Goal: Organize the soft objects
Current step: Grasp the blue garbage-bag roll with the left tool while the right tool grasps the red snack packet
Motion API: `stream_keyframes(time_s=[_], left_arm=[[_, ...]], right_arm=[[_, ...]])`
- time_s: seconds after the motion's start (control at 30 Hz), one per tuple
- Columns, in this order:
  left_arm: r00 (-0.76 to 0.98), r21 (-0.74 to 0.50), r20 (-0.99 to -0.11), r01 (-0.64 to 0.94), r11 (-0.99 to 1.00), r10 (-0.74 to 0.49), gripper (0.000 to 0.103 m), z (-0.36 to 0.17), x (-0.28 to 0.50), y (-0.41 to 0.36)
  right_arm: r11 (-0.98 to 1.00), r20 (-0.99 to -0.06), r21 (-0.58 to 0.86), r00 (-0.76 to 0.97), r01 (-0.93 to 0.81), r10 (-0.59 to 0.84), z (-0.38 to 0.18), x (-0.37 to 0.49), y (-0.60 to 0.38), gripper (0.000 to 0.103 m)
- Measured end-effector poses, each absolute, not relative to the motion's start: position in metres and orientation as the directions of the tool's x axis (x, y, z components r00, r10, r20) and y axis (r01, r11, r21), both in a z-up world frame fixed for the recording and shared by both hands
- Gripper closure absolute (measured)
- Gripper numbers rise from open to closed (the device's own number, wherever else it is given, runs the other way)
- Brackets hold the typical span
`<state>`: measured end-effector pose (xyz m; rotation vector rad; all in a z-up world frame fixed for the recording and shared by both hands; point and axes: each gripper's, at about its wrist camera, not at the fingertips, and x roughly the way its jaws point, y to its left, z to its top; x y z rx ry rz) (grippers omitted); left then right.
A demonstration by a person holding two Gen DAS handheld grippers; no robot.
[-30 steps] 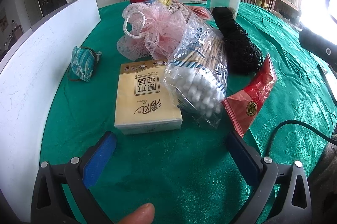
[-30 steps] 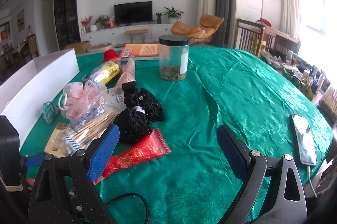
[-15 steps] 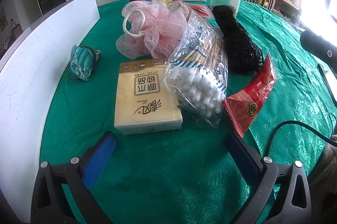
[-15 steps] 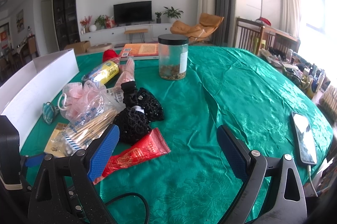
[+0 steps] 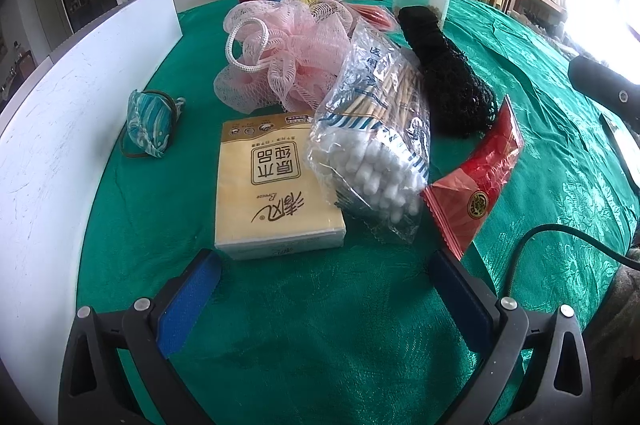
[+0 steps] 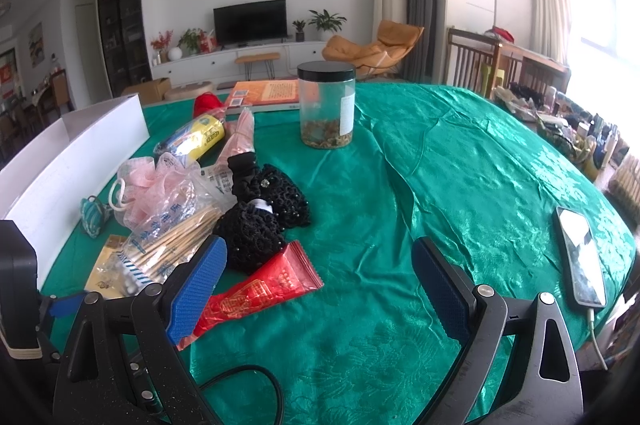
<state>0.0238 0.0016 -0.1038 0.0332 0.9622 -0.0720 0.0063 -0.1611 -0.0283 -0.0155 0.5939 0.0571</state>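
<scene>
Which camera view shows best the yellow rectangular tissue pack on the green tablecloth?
The left wrist view: the yellow rectangular tissue pack lies just ahead of the open left gripper, its whole printed top visible. In the right wrist view only a corner shows, behind the clear bag of cotton swabs.

Green tablecloth (image 6: 460,185) with a woven tonal floral pattern. Cream-yellow tissue pack (image 5: 272,193), brown label band. Pale pink mesh bath pouf (image 5: 288,53) – white cord loop. Clear bag of cotton swabs (image 5: 376,145), white tips, tan sticks, blue stripes. Black netted scrunchies (image 6: 264,217). Red foil packet (image 6: 256,293) with a gold emblem. Teal-and-white striped pouch (image 5: 148,125). White board (image 5: 60,113). Blue textured pads (image 6: 196,285) on black grippers – both alike.
</scene>
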Motion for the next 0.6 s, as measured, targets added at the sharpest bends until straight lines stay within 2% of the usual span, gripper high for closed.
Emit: stream_keyframes(time_s=[0.17, 0.3, 0.4, 0.5, 0.6], left_arm=[[0.548, -0.01, -0.834, 0.1, 0.995, -0.063, 0.0, -0.103, 0.027, 0.003], [0.528, -0.063, -0.842, 0.102, 0.993, -0.108, 0.0, -0.095, 0.028, 0.012], [0.563, -0.108, -0.813, 0.105, 0.989, -0.149, 0.0, -0.08, 0.022, 0.022], [0.6, -0.088, -0.789, 0.1, 0.991, -0.131, 0.0, -0.064, 0.018, 0.029], [0.613, -0.085, -0.78, 0.102, 0.991, -0.13, 0.0, -0.055, 0.019, 0.037]], right_arm=[[0.996, -0.593, 0.079, 0.802, -0.036, 0.076, -0.036, 0.003, -0.168, 0.008], [0.99, -0.683, 0.104, 0.717, -0.094, 0.14, -0.05, 0.013, -0.156, 0.008], [0.984, -0.74, 0.053, 0.655, -0.169, 0.152, -0.059, 0.014, -0.13, 0.008], [0.963, -0.77, -0.016, 0.618, -0.269, 0.16, -0.063, 0.002, -0.1, 0.008], [0.934, -0.808, -0.025, 0.557, -0.357, 0.192, -0.067, -0.007, -0.078, 0.008]])
